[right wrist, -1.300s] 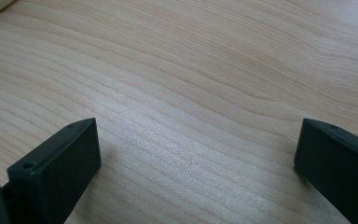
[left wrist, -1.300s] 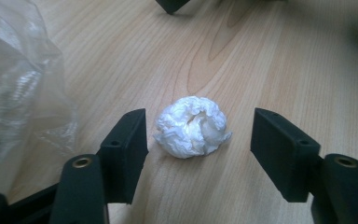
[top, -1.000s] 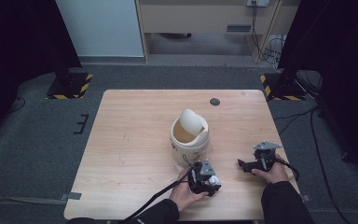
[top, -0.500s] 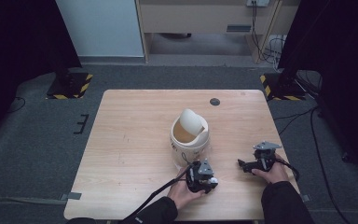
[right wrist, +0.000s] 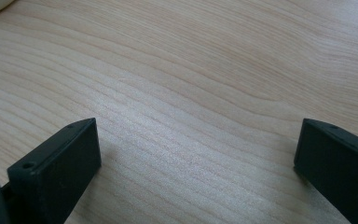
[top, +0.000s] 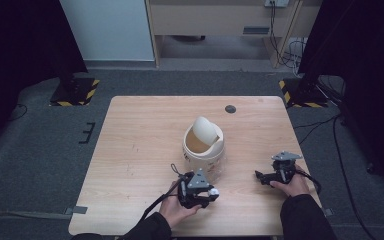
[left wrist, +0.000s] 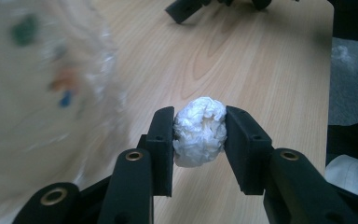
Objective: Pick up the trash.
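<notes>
My left gripper [left wrist: 199, 122] is shut on a crumpled ball of white paper [left wrist: 200, 135], squeezed between its two black pads. In the high view that gripper [top: 211, 193] is held near the table's front edge, just in front of a cream bin [top: 203, 145] with a swing lid tipped open. In the left gripper view the bin [left wrist: 32, 84] is a pale blur close on the left. My right gripper [top: 259, 175] rests on the wood at the front right, pointing left. Its jaws [right wrist: 196, 140] stand wide open over bare wood.
The wooden table [top: 140, 130] has free room to the left and behind the bin. A small black disc [top: 230, 109] lies near its far edge. The table's right edge [left wrist: 330, 70] is close, with grey carpet below.
My left gripper has closed on the paper ball, then moved left and risen a little off the table with it. The right gripper has stayed put.
</notes>
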The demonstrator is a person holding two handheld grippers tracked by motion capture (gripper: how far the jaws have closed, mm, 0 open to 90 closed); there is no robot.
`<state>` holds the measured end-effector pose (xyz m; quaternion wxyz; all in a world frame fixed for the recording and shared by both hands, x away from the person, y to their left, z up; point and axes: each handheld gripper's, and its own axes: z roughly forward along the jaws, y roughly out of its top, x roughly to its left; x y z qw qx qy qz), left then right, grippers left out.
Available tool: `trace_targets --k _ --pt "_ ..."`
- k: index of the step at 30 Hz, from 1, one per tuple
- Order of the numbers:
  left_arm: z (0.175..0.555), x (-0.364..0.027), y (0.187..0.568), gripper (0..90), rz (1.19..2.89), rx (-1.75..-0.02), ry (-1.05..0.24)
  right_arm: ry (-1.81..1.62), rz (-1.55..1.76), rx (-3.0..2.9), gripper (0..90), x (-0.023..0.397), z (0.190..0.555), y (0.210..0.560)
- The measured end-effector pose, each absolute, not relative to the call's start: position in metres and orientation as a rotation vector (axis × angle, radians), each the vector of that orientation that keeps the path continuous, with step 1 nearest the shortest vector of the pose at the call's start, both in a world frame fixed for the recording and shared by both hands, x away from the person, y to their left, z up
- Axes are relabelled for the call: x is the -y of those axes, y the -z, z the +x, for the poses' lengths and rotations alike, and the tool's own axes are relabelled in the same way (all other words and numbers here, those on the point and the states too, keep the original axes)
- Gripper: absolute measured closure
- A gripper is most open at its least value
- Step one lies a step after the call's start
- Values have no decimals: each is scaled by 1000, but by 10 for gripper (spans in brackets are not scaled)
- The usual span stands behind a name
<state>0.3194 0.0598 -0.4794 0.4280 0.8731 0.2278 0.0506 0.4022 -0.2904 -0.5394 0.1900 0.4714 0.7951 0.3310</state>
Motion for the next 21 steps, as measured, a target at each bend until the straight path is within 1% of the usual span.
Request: trace_targets --k 5,7,12,21 --pt "317 -91 469 634 2101 -627 -151 -930 1324 -2234 7 290 402 539" --pt "316 -95 468 635 2092 -634 -158 -930 1324 -2234 7 290 402 539" --pt "315 -121 459 637 2021 -686 -202 -931 1324 -2234 7 290 402 539" --pt "319 -141 451 636 1948 -751 -236 -931 1325 -2234 7 290 402 539"
